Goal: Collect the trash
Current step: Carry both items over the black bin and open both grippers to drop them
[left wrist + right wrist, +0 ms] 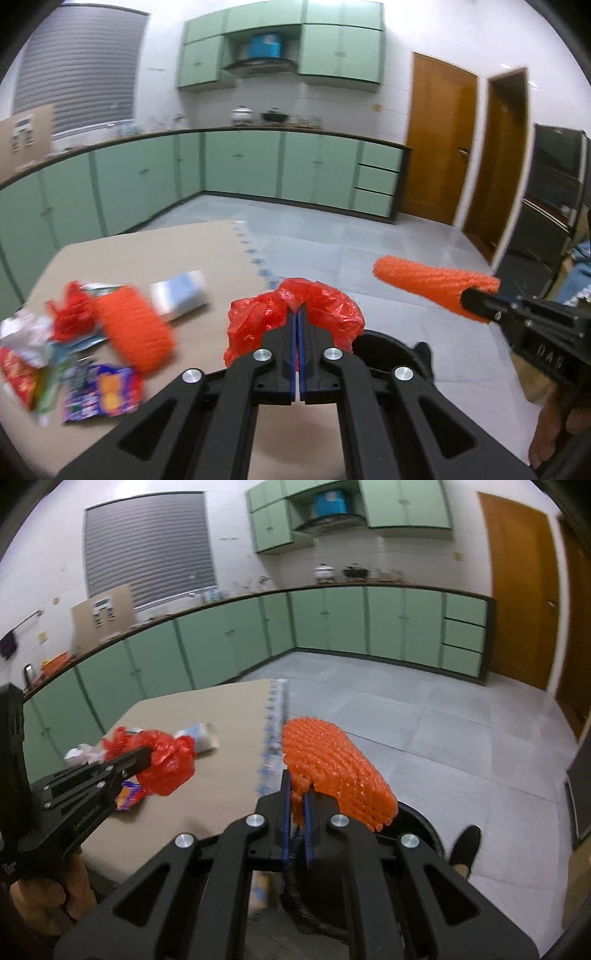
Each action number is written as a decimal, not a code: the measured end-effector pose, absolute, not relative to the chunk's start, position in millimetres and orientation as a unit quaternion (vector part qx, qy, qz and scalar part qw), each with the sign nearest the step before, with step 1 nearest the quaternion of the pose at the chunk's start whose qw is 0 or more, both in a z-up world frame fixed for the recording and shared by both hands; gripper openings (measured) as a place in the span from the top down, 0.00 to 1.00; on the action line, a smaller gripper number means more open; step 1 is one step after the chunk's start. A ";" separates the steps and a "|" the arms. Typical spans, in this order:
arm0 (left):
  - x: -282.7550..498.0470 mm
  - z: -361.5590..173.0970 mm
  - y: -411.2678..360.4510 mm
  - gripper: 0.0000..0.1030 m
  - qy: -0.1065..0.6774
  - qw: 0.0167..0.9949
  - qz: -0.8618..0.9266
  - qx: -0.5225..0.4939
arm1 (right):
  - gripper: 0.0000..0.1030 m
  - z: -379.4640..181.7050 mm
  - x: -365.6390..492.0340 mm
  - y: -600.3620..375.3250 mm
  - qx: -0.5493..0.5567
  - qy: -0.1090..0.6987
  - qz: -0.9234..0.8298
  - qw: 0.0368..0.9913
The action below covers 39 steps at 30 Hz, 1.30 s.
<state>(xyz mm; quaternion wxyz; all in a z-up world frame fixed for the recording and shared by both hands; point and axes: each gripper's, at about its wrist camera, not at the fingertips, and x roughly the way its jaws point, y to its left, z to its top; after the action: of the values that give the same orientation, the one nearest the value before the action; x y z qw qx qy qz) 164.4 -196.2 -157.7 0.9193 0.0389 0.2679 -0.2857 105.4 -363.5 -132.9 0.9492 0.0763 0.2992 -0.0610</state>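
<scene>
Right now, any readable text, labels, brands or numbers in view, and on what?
"DAS": raised letters on the body of the right tongs, shut on the orange foam net; last letter unsure.
Print along the side of the left tongs, shut on the red bag: too small to read.
Snack packets on the table: blurred, unreadable.
White labels on the cardboard on the counter: too small.

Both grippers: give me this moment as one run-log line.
left gripper: shut on red plastic bag | right gripper: shut on orange foam net | table: wrappers remain | black bin: below
</scene>
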 end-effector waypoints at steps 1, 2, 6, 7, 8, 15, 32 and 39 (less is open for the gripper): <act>165.9 -159.7 -209.5 0.99 0.267 0.916 -0.297 0.043 | 0.95 -137.0 103.7 -371.4 0.078 0.302 -0.070 0.948; 167.0 -161.4 -218.4 0.99 0.267 0.913 -0.304 0.046 | 0.95 -142.1 102.5 -379.3 0.081 0.305 -0.078 0.946; 172.9 -175.2 -258.0 0.99 0.273 0.899 -0.337 0.057 | 0.95 -164.3 102.3 -405.1 0.098 0.322 -0.098 0.937; 174.2 -179.0 -264.0 0.99 0.275 0.897 -0.340 0.059 | 0.95 -171.3 103.8 -411.1 0.101 0.327 -0.102 0.934; 177.0 -185.3 -271.7 0.99 0.280 0.893 -0.346 0.062 | 0.95 -178.9 105.9 -416.5 0.104 0.332 -0.106 0.932; 195.9 -223.9 -310.6 0.99 0.308 0.877 -0.361 0.080 | 0.95 -225.8 122.7 -450.9 0.131 0.365 -0.119 0.914; 218.2 -260.1 -345.3 0.55 0.358 0.859 -0.354 0.092 | 0.73 -296.2 146.5 -472.3 0.156 0.443 -0.123 0.875; 214.1 -246.0 -318.8 0.55 0.351 0.869 -0.341 0.076 | 0.56 -292.4 143.1 -473.8 0.155 0.455 -0.119 0.869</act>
<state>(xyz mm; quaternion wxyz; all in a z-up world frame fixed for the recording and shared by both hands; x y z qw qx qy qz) 214.1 -318.8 -246.0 0.8688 0.0756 0.3511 -0.3410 143.1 -473.8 -292.4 0.8690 0.1546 0.4547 -0.1195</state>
